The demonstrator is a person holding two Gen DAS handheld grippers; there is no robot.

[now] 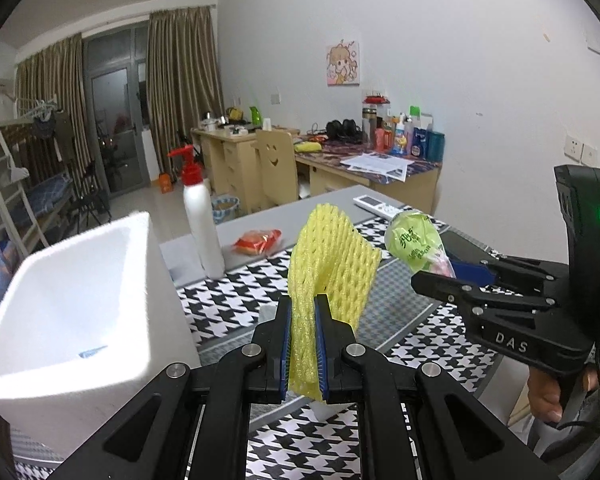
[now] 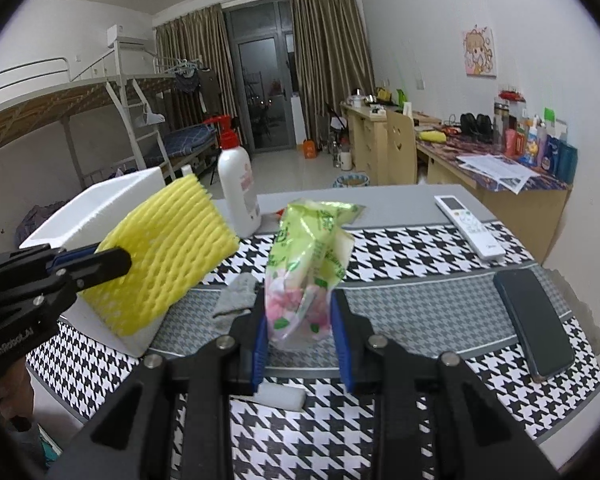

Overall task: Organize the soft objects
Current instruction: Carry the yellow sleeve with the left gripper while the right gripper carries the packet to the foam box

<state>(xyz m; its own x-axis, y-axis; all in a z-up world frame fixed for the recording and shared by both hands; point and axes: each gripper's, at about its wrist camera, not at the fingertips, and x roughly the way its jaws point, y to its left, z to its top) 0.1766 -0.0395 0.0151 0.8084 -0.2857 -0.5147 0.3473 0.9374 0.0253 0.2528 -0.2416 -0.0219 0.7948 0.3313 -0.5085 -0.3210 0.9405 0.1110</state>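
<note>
My left gripper (image 1: pixel 303 304) is shut on a yellow foam net sleeve (image 1: pixel 332 264) and holds it upright above the table; the left gripper (image 2: pixel 100 260) and sleeve (image 2: pixel 168 248) also show in the right wrist view. My right gripper (image 2: pixel 299 304) is shut on a green tissue pack (image 2: pixel 308 256) and holds it above the checked cloth; the right gripper (image 1: pixel 436 276) and pack (image 1: pixel 414 242) also show in the left wrist view. A white foam box (image 1: pixel 76 304) stands open at the left, also in the right wrist view (image 2: pixel 112 196).
On the table are a white pump bottle (image 1: pixel 200 220), a red snack packet (image 1: pixel 258 240), a remote (image 2: pixel 470 226), a dark phone (image 2: pixel 534 322), a grey cloth (image 2: pixel 236 292) and a small white block (image 2: pixel 280 396). Desks and a chair stand behind.
</note>
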